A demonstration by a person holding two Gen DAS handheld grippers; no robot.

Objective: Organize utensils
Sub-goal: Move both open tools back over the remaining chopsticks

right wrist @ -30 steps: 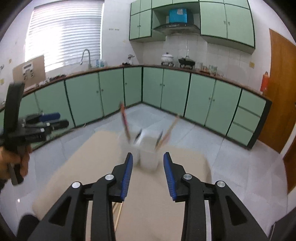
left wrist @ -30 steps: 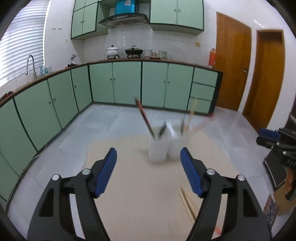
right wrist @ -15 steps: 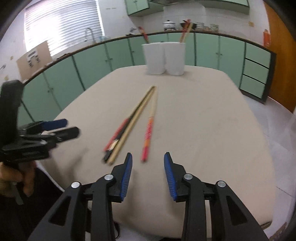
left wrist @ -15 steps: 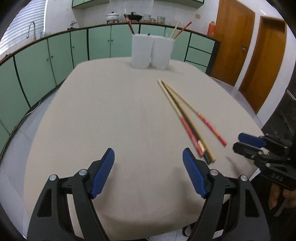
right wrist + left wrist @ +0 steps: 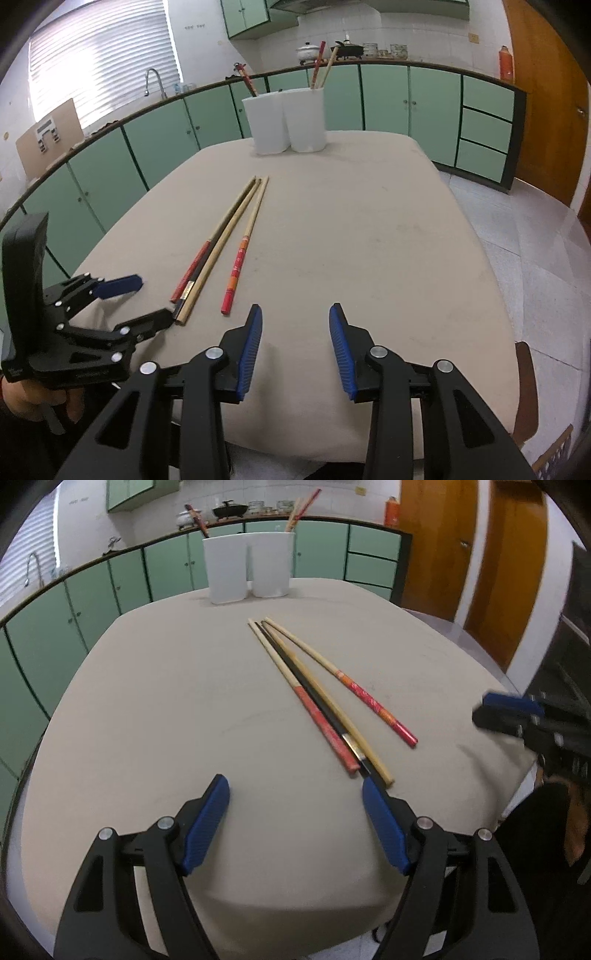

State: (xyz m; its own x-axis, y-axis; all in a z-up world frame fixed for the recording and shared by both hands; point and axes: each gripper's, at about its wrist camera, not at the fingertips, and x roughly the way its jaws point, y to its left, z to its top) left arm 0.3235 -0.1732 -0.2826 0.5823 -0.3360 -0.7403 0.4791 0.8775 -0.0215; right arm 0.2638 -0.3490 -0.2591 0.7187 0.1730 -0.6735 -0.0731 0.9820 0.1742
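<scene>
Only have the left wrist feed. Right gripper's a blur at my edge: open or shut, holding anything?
Observer: Right gripper is open, nothing between its pads, over bare table right of the chopsticks.
Operator: My right finger hides their near ends. Touching?
Observer: In the right wrist view the left gripper has one fingertip right at those ends; I cannot tell contact.
Operator: Anything beside the table?
Observer: A wooden chair at its right edge.

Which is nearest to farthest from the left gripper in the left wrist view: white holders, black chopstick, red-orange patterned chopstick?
From the left gripper:
1. Black chopstick, its end by the right-hand jaw.
2. Red-orange patterned chopstick, lying apart, further right.
3. White holders, at the table's far edge.
</scene>
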